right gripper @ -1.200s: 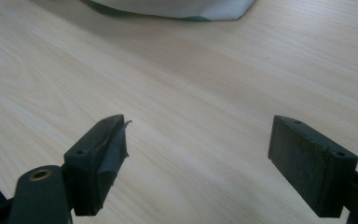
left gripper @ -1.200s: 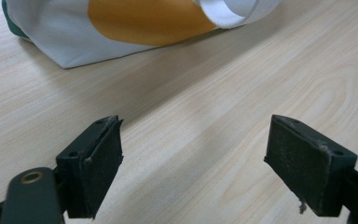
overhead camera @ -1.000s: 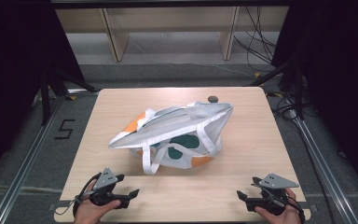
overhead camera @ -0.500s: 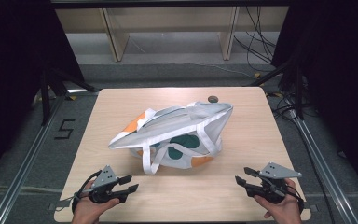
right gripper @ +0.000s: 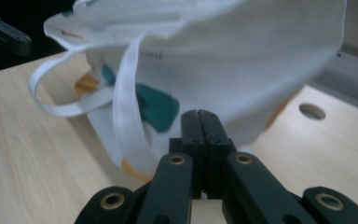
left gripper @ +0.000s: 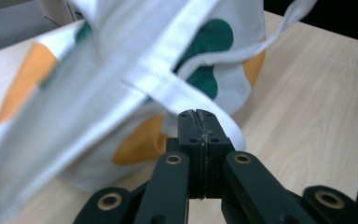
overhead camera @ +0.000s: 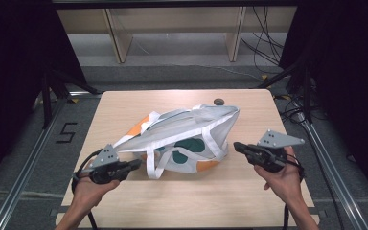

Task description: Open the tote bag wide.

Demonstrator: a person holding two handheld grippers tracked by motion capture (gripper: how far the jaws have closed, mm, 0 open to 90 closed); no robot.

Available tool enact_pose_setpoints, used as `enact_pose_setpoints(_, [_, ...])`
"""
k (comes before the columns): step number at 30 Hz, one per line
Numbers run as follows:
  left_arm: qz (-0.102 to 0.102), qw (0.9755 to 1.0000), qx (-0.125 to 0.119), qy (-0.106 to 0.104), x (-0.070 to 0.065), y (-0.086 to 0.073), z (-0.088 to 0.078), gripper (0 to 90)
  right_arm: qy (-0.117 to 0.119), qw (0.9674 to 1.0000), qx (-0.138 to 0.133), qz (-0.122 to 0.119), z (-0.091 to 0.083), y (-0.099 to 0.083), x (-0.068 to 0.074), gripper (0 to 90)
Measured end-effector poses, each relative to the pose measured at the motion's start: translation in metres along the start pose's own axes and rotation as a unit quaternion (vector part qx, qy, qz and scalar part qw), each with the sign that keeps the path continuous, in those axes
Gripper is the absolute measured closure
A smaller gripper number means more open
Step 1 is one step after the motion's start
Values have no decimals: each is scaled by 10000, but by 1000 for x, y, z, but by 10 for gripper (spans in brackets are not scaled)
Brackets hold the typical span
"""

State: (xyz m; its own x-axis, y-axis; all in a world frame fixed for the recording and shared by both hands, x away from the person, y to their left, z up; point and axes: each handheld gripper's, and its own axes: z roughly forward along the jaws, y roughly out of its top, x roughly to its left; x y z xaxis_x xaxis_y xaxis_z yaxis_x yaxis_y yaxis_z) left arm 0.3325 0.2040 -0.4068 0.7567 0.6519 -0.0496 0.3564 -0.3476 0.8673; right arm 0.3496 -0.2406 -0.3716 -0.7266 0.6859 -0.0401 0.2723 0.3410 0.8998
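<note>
A white cloth tote bag (overhead camera: pixel 187 139) with orange and green patches lies on its side in the middle of the wooden table (overhead camera: pixel 124 103), its handles (overhead camera: pixel 155 165) trailing toward the front. My left gripper (overhead camera: pixel 136 164) hovers at the bag's front left. Its jaws have just been closing and stand shut with nothing between them (left gripper: pixel 199 114), just short of the bag (left gripper: pixel 121 70). My right gripper (overhead camera: pixel 237 146) hovers at the bag's right end. It has also just closed on nothing (right gripper: pixel 200 114), with the bag (right gripper: pixel 242 60) right ahead.
A small dark round object (overhead camera: pixel 218 101) sits on the table behind the bag. Wooden shelving (overhead camera: pixel 172 28) stands beyond the table, and cables (overhead camera: pixel 263 43) lie on the floor at the back right. A "5" (overhead camera: pixel 66 132) marks the floor at left.
Both grippers were open near the table's front edge. They have risen and moved in toward the bag, and their jaws have shut.
</note>
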Motion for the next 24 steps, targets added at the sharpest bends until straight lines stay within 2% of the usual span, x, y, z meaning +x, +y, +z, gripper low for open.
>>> enact_pose_setpoints(1, [64, 10000, 5, -19, 5, 7, 1, 892, -7, 10000, -16, 13, 1, 4, 0, 900])
enact_pose_setpoints(3, [41, 10000, 7, -13, 9, 17, 5, 893, 54, 9999, 64, -126, 6, 21, -1, 900])
enact_pose_setpoints(4, [49, 10000, 45, -35, 12, 22, 7, 893, 18, 9997, -21, -230, 9, 27, -1, 900])
enact_pose_setpoints(6, [24, 10000, 64, -31, 16, 30, 13, 893, 60, 9998, 17, -204, 13, 41, 0, 900])
enact_pose_setpoints(7, [78, 9999, 149, 4, 20, 37, 18, 893, 89, 9996, 34, -282, 15, 47, -1, 900])
enact_pose_setpoints(8, [-13, 9999, 161, 57, 21, 39, 21, 893, 101, 9995, 44, -306, 19, 56, -1, 900])
enact_pose_setpoints(9, [26, 9998, 192, 55, 25, 44, 25, 893, 57, 9995, 15, -312, 22, 61, -2, 900])
enact_pose_setpoints(11, [7, 9997, 205, 157, 31, 52, 31, 893, 82, 9992, 116, -361, 27, 73, -4, 900])
enact_pose_setpoints(12, [84, 9995, 242, 169, 35, 56, 34, 893, 56, 9991, 127, -409, 32, 79, -4, 900])
enact_pose_setpoints(15, [40, 9992, 280, 282, 41, 66, 47, 893, -30, 9981, 338, -514, 48, 92, -6, 900])
enact_pose_setpoints(16, [125, 9986, 383, 331, 46, 69, 49, 893, -114, 9964, 433, -713, 56, 95, -8, 900])
enact_pose_setpoints(17, [91, 9985, 365, 394, 49, 71, 53, 892, -118, 9954, 665, -679, 63, 96, -8, 900])
enact_pose_setpoints(18, [79, 9983, 387, 422, 53, 73, 56, 893, -183, 9944, 712, -760, 72, 95, -10, 900])
enact_pose_setpoints(19, [-33, 9982, 398, 436, 58, 75, 60, 893, -167, 9932, 898, -717, 77, 94, -12, 900])
enact_pose_setpoints(20, [-33, 9982, 398, 436, 58, 75, 60, 892, -204, 9910, 1129, -683, 87, 90, -14, 900])
enact_pose_setpoints(21, [-113, 9977, 426, 523, 67, 75, 66, 892, -309, 9888, 1296, -676, 95, 86, -17, 900])
enact_pose_setpoints(23, [-226, 9968, 527, 564, 75, 71, 76, 892, -500, 9805, 1716, -820, 107, 75, -26, 900])
enact_pose_setpoints(24, [-277, 9963, 586, 565, 78, 68, 80, 892, -544, 9788, 1841, -718, 112, 67, -31, 900])
